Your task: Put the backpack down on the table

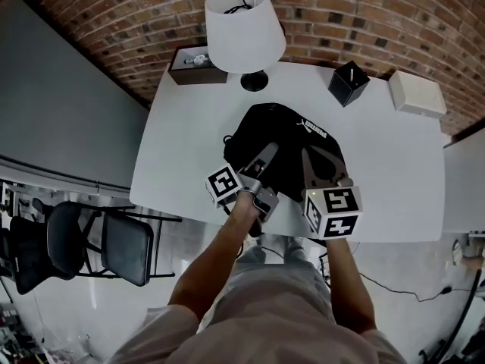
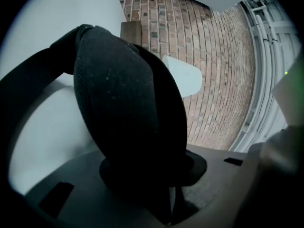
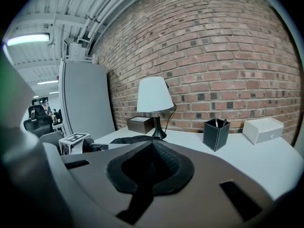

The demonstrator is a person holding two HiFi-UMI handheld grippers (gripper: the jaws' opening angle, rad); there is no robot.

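The black backpack (image 1: 284, 136) lies on the white table (image 1: 394, 173), close to its near edge. My left gripper (image 1: 265, 156) reaches onto the bag's near left side. It is shut on a thick padded black strap (image 2: 128, 103), which fills the left gripper view and runs down between the jaws (image 2: 173, 194). My right gripper (image 1: 314, 156) rests over the bag's near right part. Its black pads meet (image 3: 151, 167), and I see nothing clearly between them. In the right gripper view the bag (image 3: 128, 139) shows low on the table just beyond the jaws.
A white-shaded lamp (image 1: 244, 29) stands at the table's far edge with a brown box (image 1: 195, 67) to its left. A black pen holder (image 1: 348, 82) and a white box (image 1: 417, 93) sit at the far right. Black chairs (image 1: 125, 247) stand left of the table.
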